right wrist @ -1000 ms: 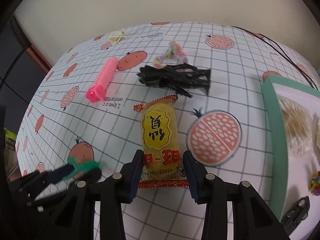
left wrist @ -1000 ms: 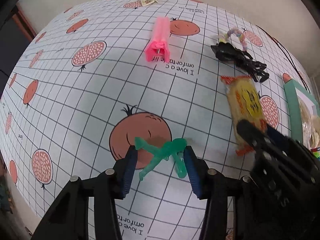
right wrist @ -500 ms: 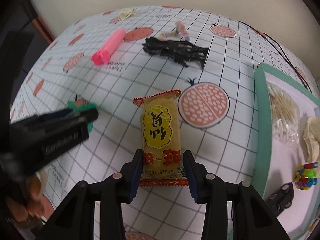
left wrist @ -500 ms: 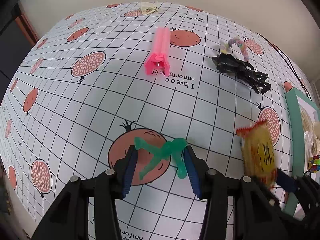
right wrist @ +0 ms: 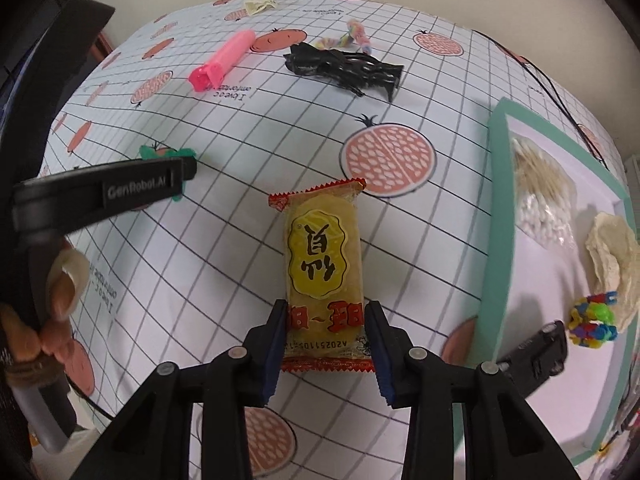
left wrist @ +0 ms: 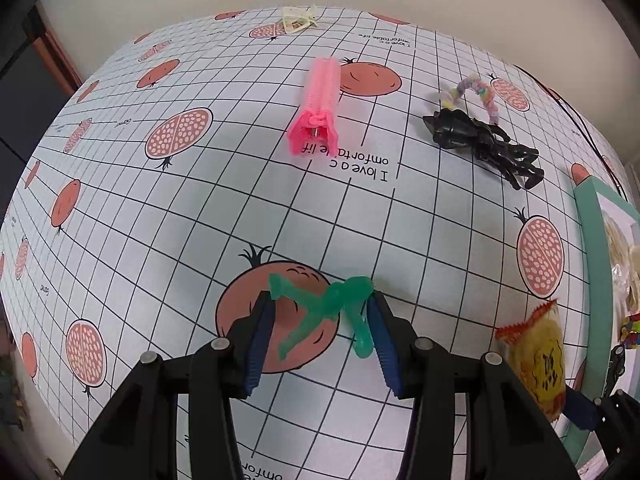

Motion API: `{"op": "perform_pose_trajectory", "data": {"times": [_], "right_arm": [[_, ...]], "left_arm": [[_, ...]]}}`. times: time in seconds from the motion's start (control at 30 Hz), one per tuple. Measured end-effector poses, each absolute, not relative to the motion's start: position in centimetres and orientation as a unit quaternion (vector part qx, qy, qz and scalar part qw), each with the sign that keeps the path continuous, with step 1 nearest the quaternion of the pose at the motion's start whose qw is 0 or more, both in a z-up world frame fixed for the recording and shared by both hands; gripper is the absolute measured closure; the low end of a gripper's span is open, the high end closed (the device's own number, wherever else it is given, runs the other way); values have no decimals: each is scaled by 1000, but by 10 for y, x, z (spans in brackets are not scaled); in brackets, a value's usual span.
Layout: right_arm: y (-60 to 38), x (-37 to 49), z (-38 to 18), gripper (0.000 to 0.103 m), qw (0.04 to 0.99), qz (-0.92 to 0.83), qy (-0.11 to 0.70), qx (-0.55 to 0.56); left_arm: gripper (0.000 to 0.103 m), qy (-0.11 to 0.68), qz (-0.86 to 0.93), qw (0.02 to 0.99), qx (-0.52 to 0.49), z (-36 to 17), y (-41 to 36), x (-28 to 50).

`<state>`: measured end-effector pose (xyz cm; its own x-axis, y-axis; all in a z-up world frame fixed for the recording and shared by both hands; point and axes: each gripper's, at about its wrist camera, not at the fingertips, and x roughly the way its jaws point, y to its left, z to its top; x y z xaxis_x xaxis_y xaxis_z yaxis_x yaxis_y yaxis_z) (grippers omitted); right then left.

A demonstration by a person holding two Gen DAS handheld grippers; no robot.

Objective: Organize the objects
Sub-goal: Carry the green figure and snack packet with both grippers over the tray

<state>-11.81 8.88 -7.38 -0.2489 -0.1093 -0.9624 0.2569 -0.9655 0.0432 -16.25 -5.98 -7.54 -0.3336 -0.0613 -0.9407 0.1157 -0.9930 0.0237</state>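
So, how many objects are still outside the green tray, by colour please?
Pink: 1, hair roller
Black: 1, clip pile
Pastel: 1, twisted loop
Cream: 1, small item
Green: 1, green toy in left gripper
Yellow: 1, snack pack in right gripper
Total: 6

- Light was even, soft and fairly bright in both wrist views, seemingly from overhead; no hard glare showed on the table [left wrist: 200,216].
- Shadows were faint and diffuse: a pale grey patch lay under the snack packet [right wrist: 324,256], and soft ones beside the pink hair roller [left wrist: 318,108].
- Strong fisheye distortion bowed the cloth's grid lines outward, and dark vignetting cut off every corner.
- The middle of each picture was sharp; printed letters on the packet read clearly.
- Toward the rims detail smeared: the packet at the left view's right edge was blurred, as was the person's hand [right wrist: 52,300] at the right view's left edge.
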Motion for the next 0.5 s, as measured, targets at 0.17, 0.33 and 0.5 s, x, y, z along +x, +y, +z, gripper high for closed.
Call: {"op": "perform_pose_trajectory", "data": {"times": [0.17,0.33,0.5], "right_arm": [[106,-113,-62,64,116,-797,45,591],[117,-111,-51,64,115,-810,27,574],[131,-110,-32,64,112,-834,-2,541]], "left_arm": [[54,30,-820,51,569,-74,-60,-162],[54,23,-831,47,553,-65,-51,-158],[54,25,-843,38,536,-58,-41,-157]]}}
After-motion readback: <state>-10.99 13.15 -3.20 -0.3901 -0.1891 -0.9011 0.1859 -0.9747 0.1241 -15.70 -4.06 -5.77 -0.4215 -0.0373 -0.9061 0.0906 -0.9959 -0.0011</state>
